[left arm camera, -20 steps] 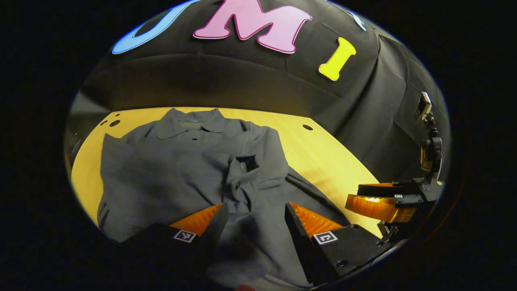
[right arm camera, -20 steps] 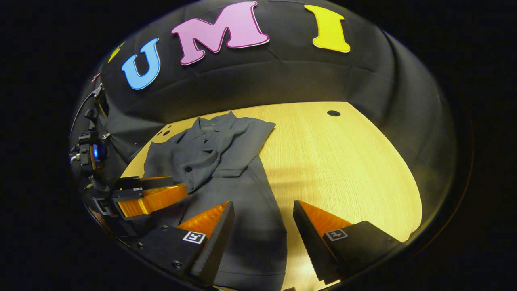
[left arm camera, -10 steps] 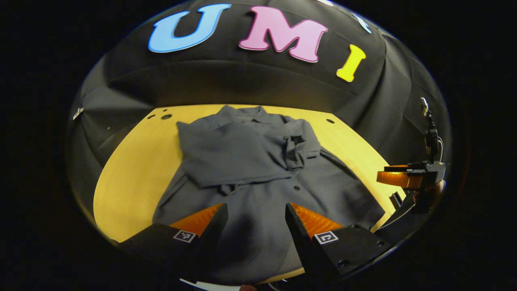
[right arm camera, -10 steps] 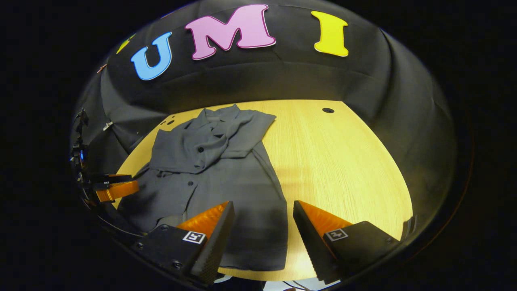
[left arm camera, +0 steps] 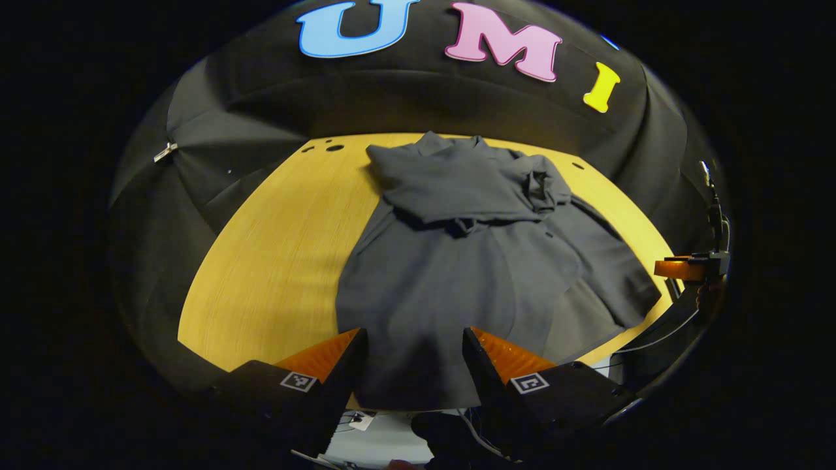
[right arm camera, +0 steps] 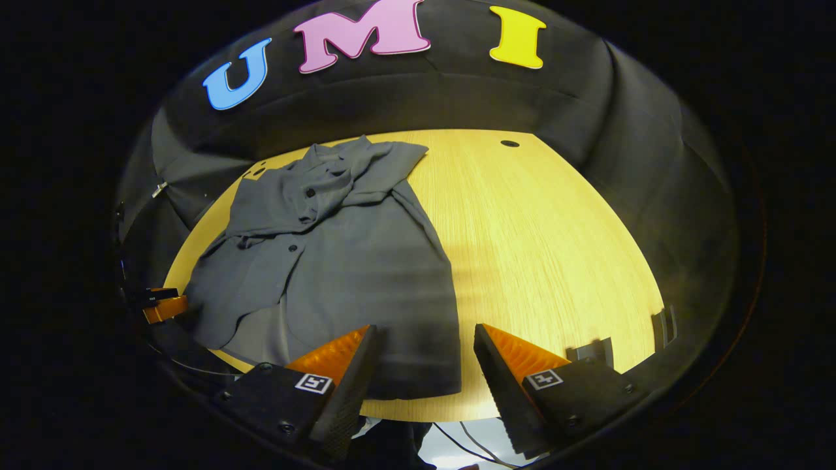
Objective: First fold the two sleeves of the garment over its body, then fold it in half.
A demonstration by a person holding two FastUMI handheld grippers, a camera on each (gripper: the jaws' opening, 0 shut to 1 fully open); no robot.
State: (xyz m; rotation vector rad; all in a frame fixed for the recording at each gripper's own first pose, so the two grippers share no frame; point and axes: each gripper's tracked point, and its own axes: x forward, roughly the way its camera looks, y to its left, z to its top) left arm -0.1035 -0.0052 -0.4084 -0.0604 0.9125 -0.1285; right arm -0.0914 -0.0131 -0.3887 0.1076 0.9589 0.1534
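Lengthwise, the garment lies collar toward the wall.

Both claws pulled back from shirt toward near edge of surface; left claw, right claw now farther apart.

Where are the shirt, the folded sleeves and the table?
shirt (left arm camera: 450, 287), left gripper view, on its lower body panel.
folded sleeves (left arm camera: 450, 189), left gripper view, on the sleeve lying across the chest.
table (right arm camera: 542, 241), right gripper view, on bare wood.
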